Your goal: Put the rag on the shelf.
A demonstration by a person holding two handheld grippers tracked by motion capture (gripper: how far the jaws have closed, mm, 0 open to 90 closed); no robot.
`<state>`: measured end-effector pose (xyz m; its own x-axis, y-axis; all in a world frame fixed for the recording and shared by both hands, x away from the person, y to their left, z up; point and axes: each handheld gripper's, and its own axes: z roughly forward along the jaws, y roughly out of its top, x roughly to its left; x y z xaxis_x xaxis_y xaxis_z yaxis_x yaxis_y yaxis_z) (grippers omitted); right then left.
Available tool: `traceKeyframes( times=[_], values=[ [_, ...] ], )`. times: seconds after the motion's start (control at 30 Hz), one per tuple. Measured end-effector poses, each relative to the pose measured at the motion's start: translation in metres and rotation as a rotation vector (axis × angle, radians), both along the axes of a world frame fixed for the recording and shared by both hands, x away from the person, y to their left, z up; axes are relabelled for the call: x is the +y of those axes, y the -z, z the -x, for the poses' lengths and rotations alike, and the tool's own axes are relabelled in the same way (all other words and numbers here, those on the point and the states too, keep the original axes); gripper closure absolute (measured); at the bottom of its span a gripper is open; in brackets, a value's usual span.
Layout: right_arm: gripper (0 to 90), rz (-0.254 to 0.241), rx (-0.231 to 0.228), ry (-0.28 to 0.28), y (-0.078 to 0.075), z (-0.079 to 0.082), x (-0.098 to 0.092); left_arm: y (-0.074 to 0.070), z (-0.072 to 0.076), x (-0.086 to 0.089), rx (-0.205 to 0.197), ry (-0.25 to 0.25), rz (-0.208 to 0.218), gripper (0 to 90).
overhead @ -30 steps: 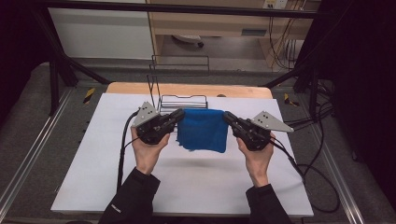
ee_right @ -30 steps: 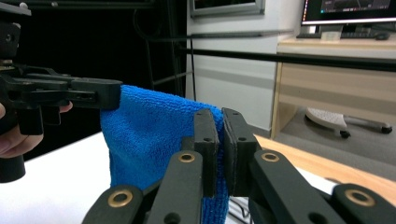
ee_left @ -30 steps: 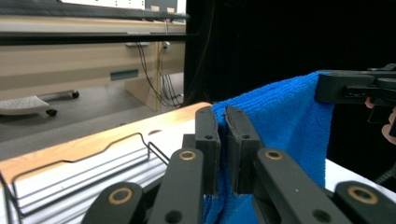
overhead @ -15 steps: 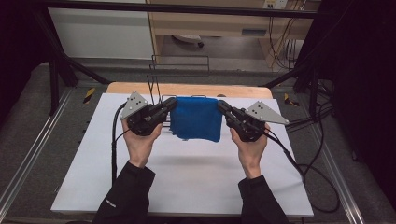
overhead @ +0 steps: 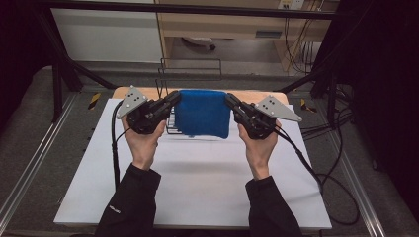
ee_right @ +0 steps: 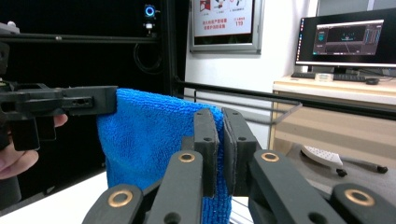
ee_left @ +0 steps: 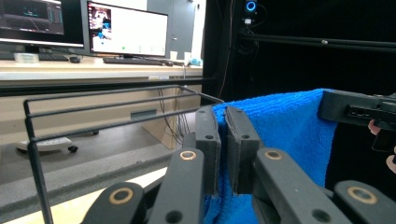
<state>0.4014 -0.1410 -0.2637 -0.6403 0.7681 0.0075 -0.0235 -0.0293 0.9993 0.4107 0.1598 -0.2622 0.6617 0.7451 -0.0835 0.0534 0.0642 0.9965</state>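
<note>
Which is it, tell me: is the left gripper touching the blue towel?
Touching. In the left gripper view the left gripper has its jaws shut on the blue towel's top corner; the high view shows it pinching that corner too.

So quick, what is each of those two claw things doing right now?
Left gripper: fingers closed on one top corner of the blue towel.
Right gripper: fingers closed on the other top corner.

White-topped table [overhead: 197, 187], wooden edge at its far side, black wire rack [overhead: 170, 121] standing near the far edge
</note>
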Motion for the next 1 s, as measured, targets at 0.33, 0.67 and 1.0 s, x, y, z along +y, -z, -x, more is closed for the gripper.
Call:
traceKeyframes(
  times=[0.33, 0.67, 1.0],
  values=[
    [85.9, -0.003, -0.048, 0.013, -0.025, -0.011, 0.015, -0.017, -0.009, 0.009, -0.025, -0.025, 0.022, 84.5],
    [85.9, 0.011, -0.087, 0.022, -0.050, -0.021, 0.028, -0.039, -0.015, 0.018, -0.055, -0.055, 0.044, 84.5],
    [85.9, 0.005, -0.108, 0.035, -0.071, -0.034, 0.037, -0.062, -0.027, 0.023, -0.082, -0.077, 0.045, 84.5]
  ],
)
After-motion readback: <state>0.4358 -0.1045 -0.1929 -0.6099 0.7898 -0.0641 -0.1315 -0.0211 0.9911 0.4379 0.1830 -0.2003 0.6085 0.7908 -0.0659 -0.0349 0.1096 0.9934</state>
